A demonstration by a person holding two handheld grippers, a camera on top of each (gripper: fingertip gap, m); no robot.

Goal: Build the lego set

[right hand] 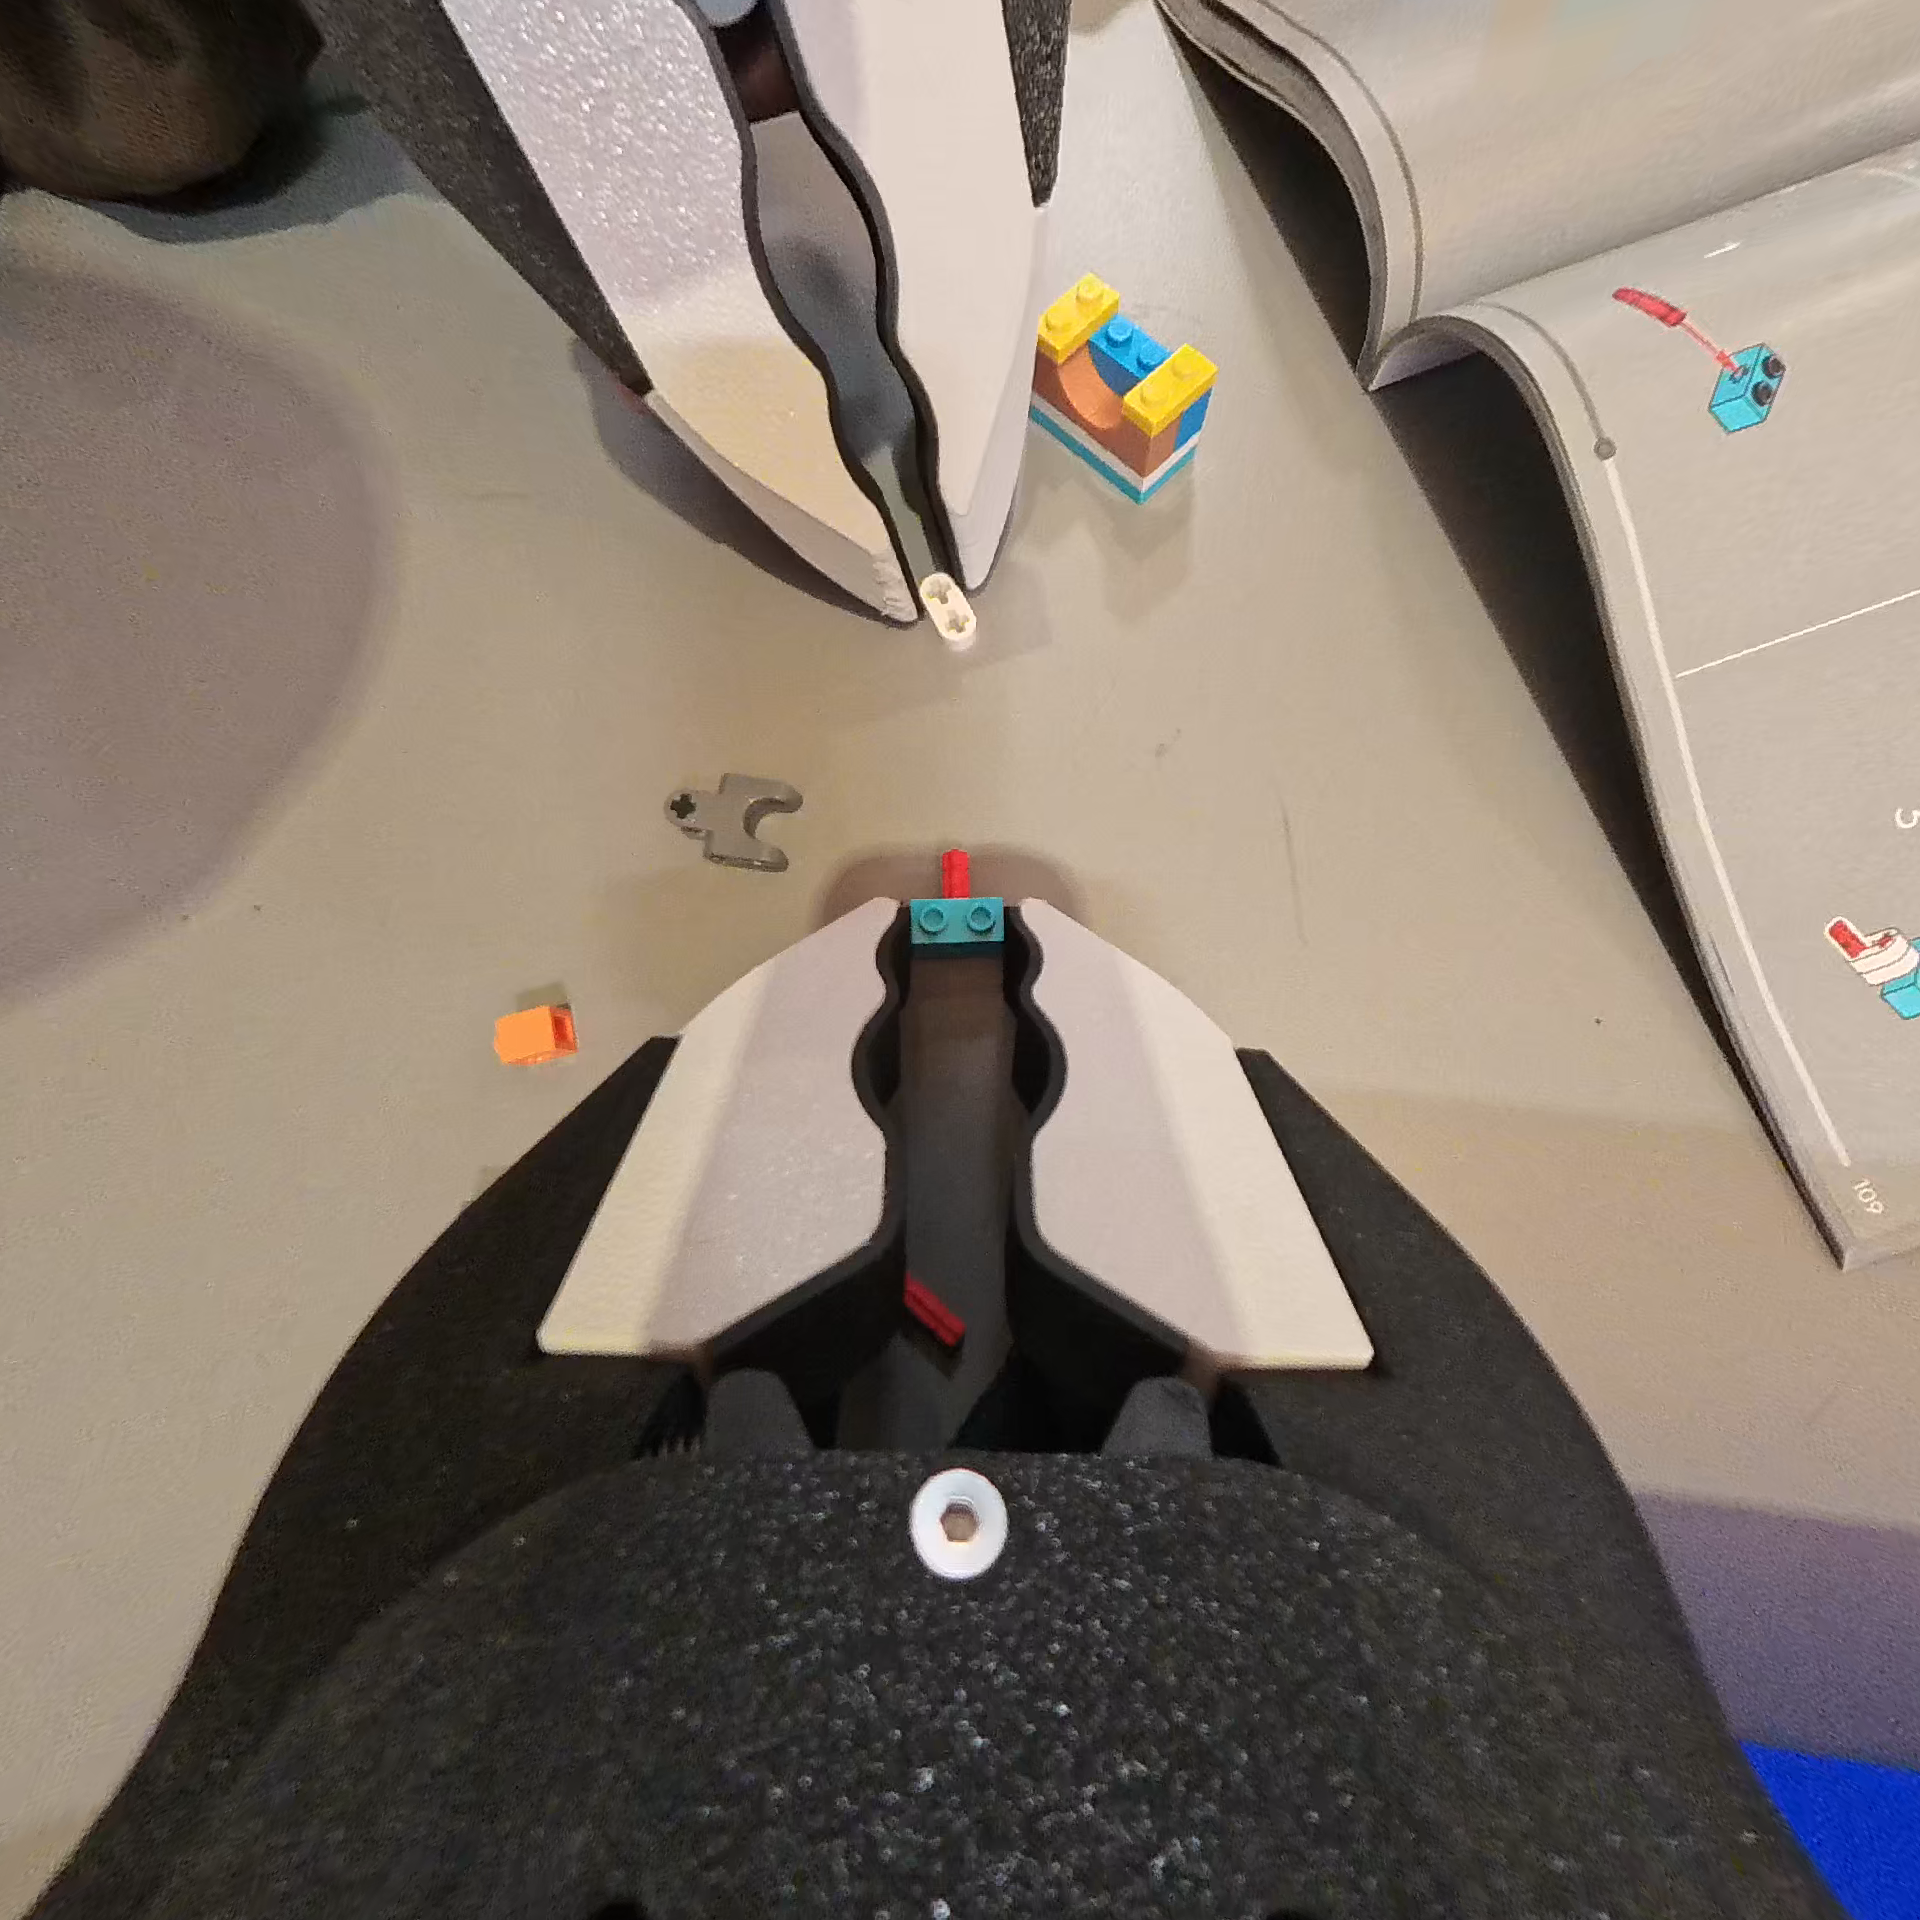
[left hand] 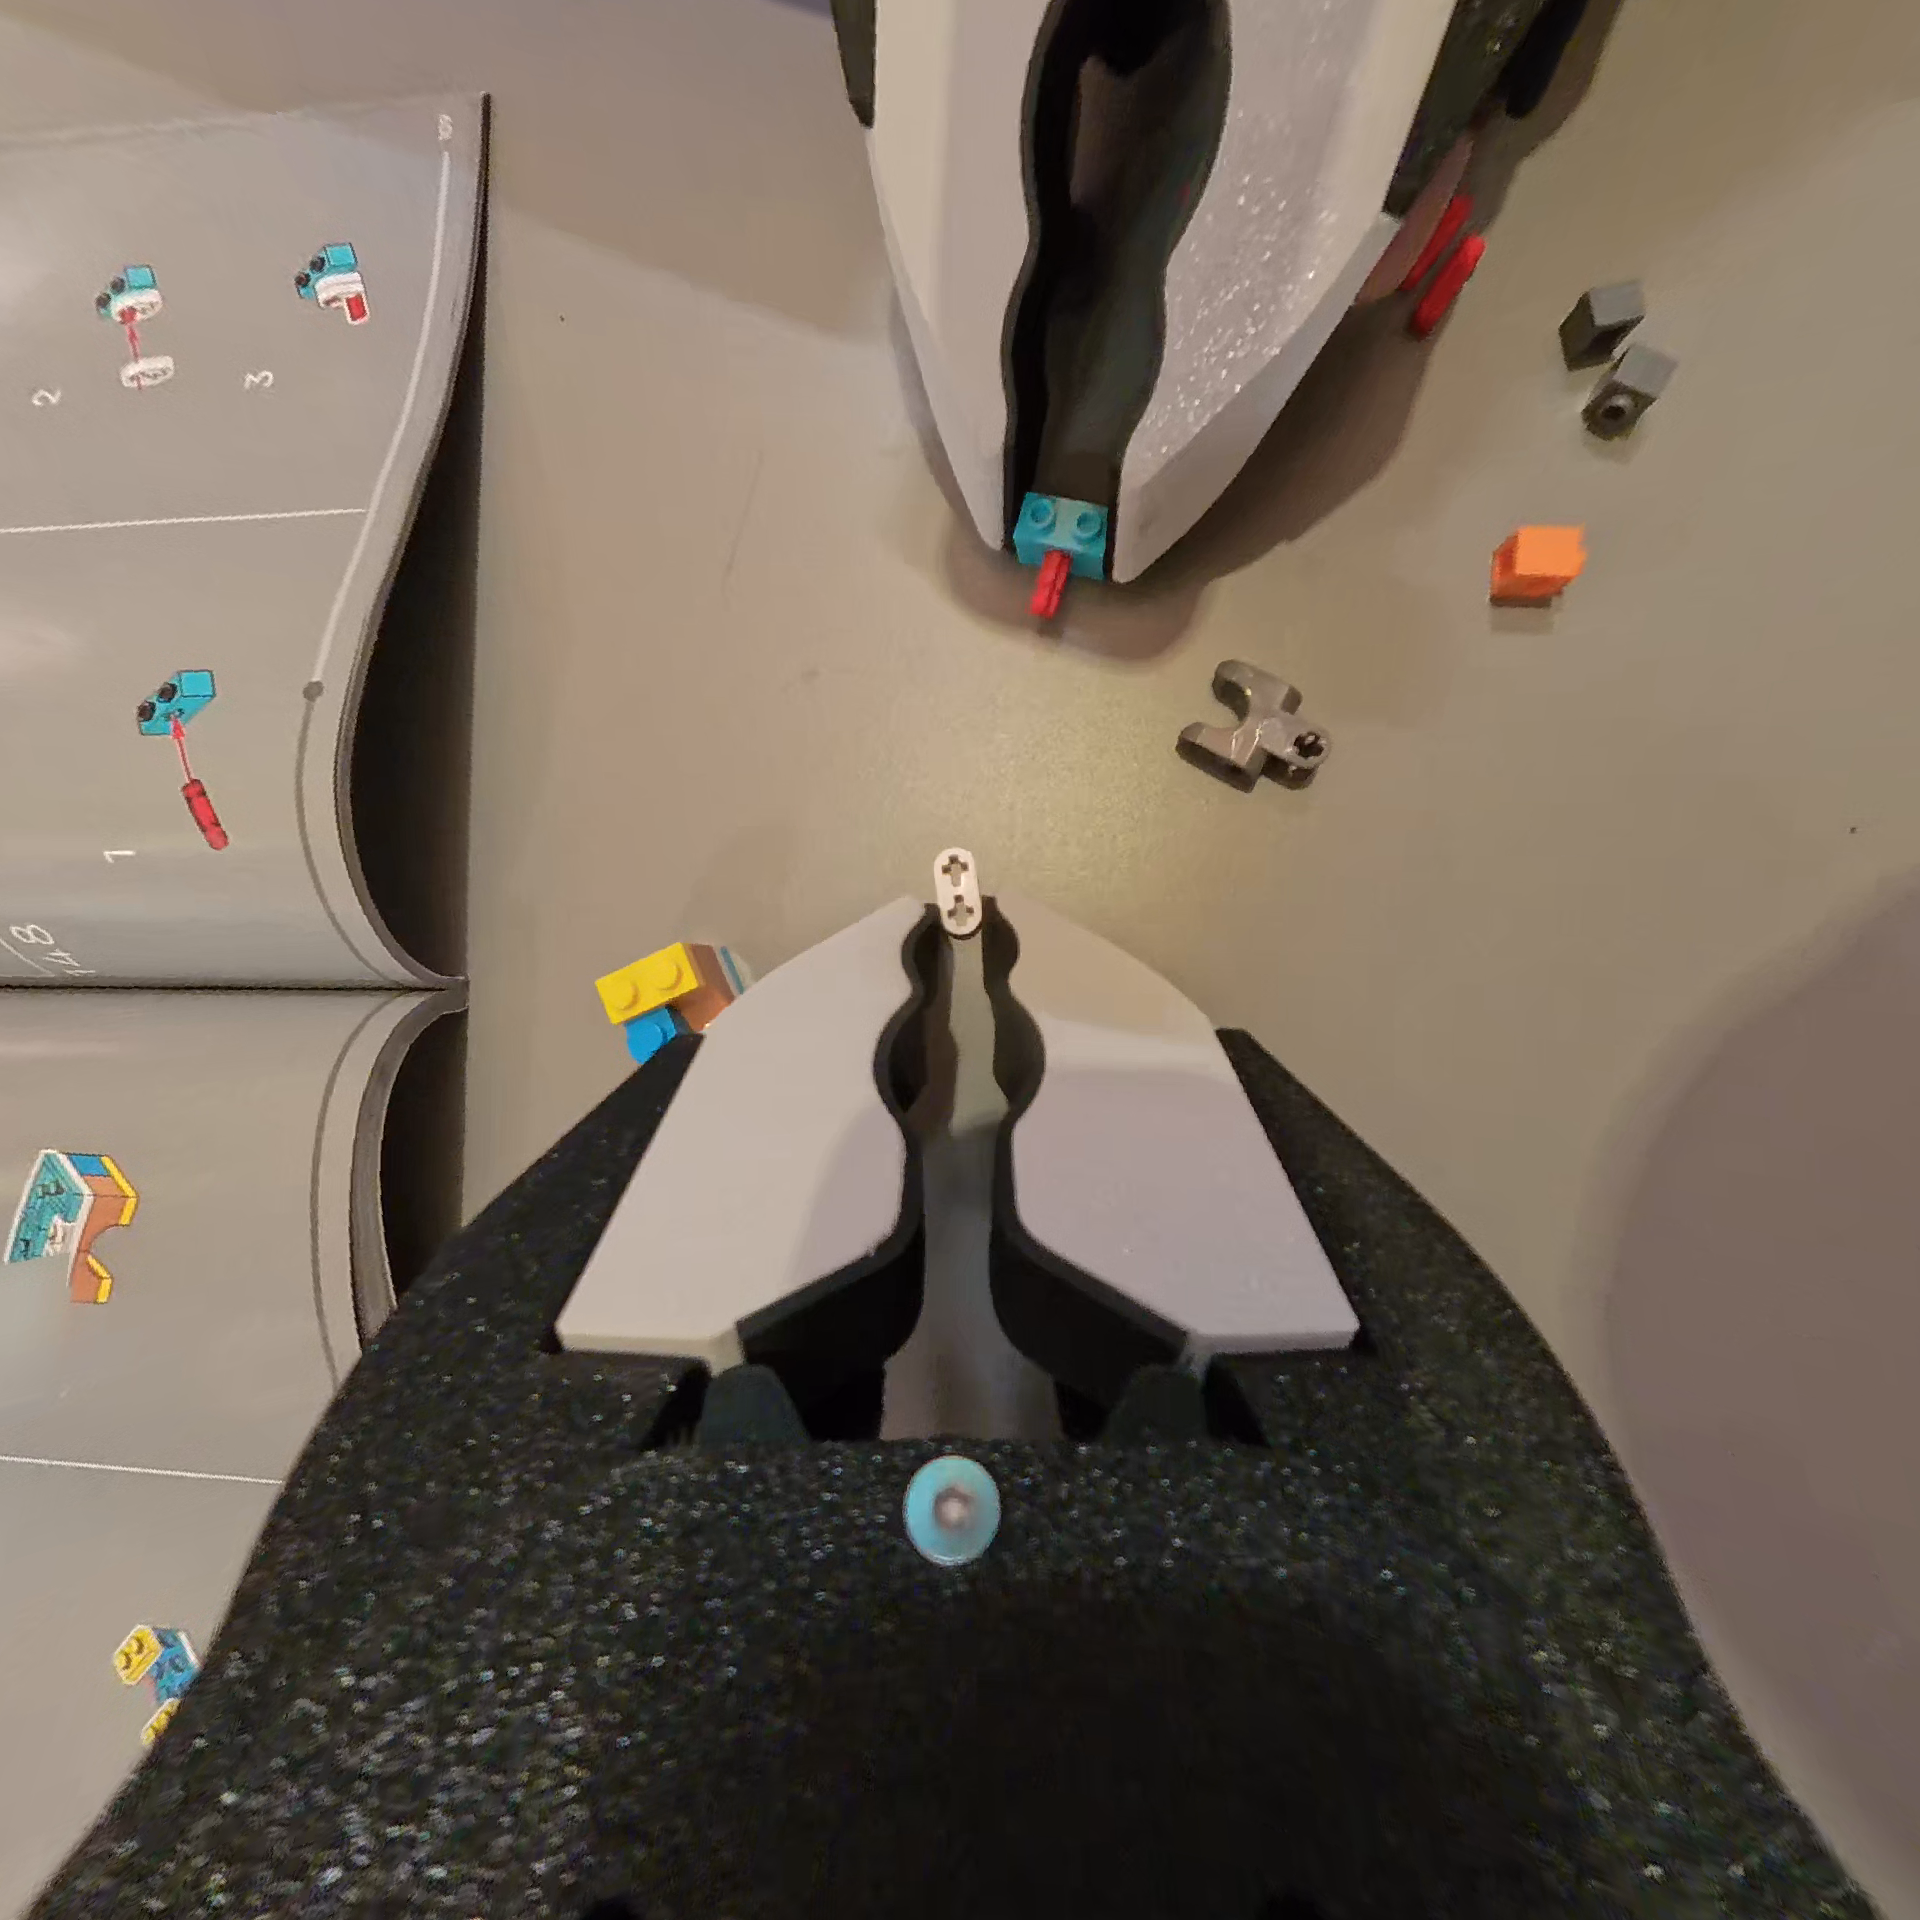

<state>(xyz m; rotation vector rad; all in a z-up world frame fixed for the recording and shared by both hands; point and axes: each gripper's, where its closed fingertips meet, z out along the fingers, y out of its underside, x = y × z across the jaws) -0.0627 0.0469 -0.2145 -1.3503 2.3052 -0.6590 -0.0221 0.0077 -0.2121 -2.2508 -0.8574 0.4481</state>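
The left hand-held gripper (left hand: 957, 914) is closed on a small white two-hole liftarm (left hand: 955, 891), pinched at its lower end so the upper cross-hole projects past the fingertips. The right hand-held gripper (right hand: 957, 920) is clamped on a teal brick (right hand: 957, 922) with a red axle (right hand: 954, 871) projecting from its front face. In the left wrist view the brick sits at 12 o'clock from the liftarm, well apart, both above the tabletop (left hand: 727, 675).

Step judged in hand: liftarm to be threaded onto the red axle, as pictured in the open instruction booklet (left hand: 208, 520) at 9 o'clock. For a clean fit, the free cross-hole should be squared to the axle and rotated until the cross profiles match; the push is best kept straight along the axle, since the thin liftarm could pivot in so small a grip.

Loose parts noted: grey clip piece (left hand: 1252, 732) at 2 o'clock of the liftarm, orange brick (left hand: 1536, 563), two dark grey bricks (left hand: 1616, 353), yellow-blue-brown sub-assembly (right hand: 1122, 390) beside the left fingers.

Containers: none seen; all parts lie directly on the tabletop
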